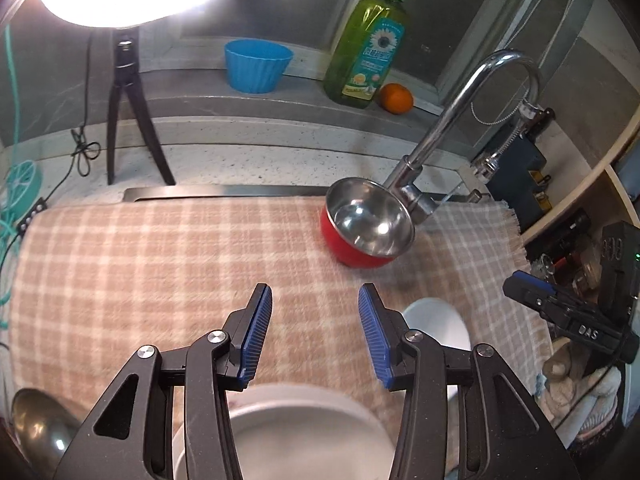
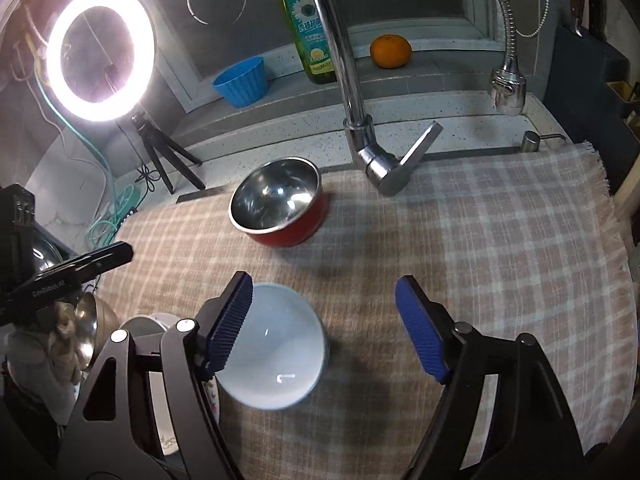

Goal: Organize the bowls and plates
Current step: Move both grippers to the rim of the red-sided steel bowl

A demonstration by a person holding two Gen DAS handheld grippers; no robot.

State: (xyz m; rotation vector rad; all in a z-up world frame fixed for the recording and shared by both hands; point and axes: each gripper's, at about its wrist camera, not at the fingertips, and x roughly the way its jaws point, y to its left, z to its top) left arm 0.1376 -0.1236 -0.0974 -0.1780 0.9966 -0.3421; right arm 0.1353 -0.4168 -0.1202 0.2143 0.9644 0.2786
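A red bowl with a steel inside (image 1: 368, 224) (image 2: 276, 204) stands on the checked cloth (image 1: 160, 248) (image 2: 480, 240) near the tap's base. My left gripper (image 1: 315, 290) hangs open over bare cloth, short of the red bowl, with nothing between its fingers. Below it lies a white dish (image 1: 304, 432), and a steel bowl (image 1: 36, 420) sits at the lower left. My right gripper (image 2: 324, 280) is open above a white bowl (image 2: 276, 344). Its left finger crosses the bowl's left rim in the picture, and the pads do not press on it. The same white bowl (image 1: 436, 320) shows behind the left gripper's right finger.
A chrome tap (image 2: 352, 80) (image 1: 448, 120) rises at the cloth's back edge. On the ledge behind stand a blue cup (image 1: 258, 66), a green soap bottle (image 1: 368, 52) and an orange (image 1: 396, 98). A ring light on a tripod (image 2: 100, 52) stands at the left, and shelves with clutter (image 1: 580, 220) at the right.
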